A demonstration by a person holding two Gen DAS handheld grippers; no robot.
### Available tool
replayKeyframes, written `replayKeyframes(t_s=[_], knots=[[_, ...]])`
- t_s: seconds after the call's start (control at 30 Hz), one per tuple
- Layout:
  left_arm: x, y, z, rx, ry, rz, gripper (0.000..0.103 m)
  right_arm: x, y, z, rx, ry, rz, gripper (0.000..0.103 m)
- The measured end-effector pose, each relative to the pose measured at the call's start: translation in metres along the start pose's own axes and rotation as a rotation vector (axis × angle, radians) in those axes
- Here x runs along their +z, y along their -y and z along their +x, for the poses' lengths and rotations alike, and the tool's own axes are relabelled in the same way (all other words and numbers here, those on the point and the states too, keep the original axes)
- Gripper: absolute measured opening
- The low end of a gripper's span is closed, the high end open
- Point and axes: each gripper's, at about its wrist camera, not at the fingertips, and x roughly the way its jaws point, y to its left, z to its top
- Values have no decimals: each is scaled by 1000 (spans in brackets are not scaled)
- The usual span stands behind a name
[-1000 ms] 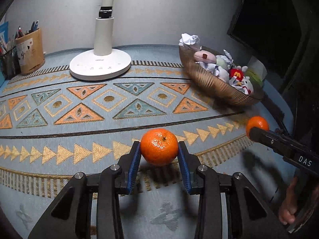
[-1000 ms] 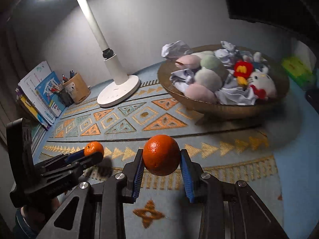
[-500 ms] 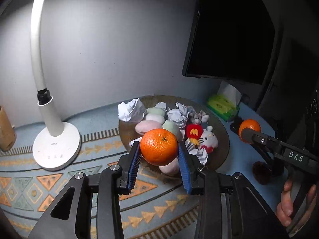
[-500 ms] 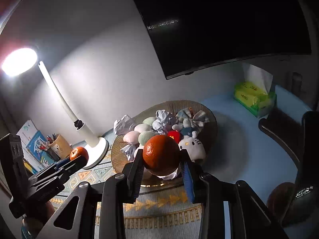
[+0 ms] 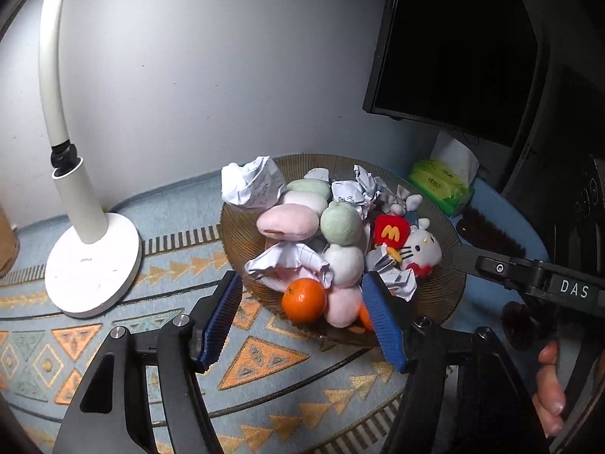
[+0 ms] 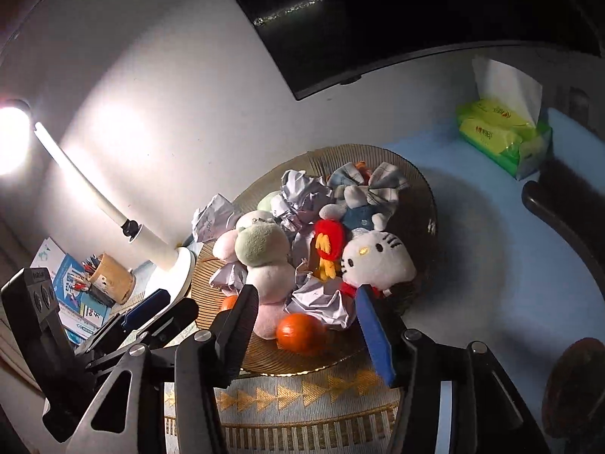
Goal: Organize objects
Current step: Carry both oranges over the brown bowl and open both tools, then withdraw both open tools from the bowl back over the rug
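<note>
Oranges are lying in the bowl (image 5: 446, 291): one orange (image 5: 303, 300) before the left hand-held gripper (image 5: 302, 321), whose jaws have just been opening. Another orange (image 6: 300, 332) is sitting before the right hand-held gripper (image 6: 308, 335), also opening, empty. Both are resting near the rim and could be rolling out.

A table (image 5: 503, 204) with a plain light-blue top fills the lower frame. A patterned runner (image 5: 264, 363) with orange triangles covers its left and centre. On it stand a white lamp base (image 5: 90, 261) at left and a ribbed brown bowl (image 5: 442, 287) at centre. A green tissue pack (image 5: 440, 185) sits at right, a pencil cup (image 6: 111, 276) at far left.
</note>
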Motion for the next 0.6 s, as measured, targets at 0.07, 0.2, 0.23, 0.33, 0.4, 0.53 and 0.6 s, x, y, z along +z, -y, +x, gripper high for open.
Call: replayKeyframes(t_s=[0.07,0.2,0.23,0.33,0.4,0.53,0.6], knots=[[-6,-11,-16,5,13,-25,64,-7,0,-6,11,-5,20,53],[-22,-36,-58,44,41,-66,64,-26,-24,-19,29,-7,-12,53],[-27,-44,-71,56,52,-77,64,-32,-34,-22,37,-7,-30,53],[-45,-70,-108,97,71,-124,65,-52,-69,-26,72,-24,-90,58],[-56,-89,-133,136,81,-153,65,-65,-93,-27,95,-40,-129,58],[-72,-118,-176,224,99,-176,65,-91,-142,-25,136,-69,-210,58],[-82,-131,-188,284,93,-182,70,-104,-162,-21,130,-80,-251,58]])
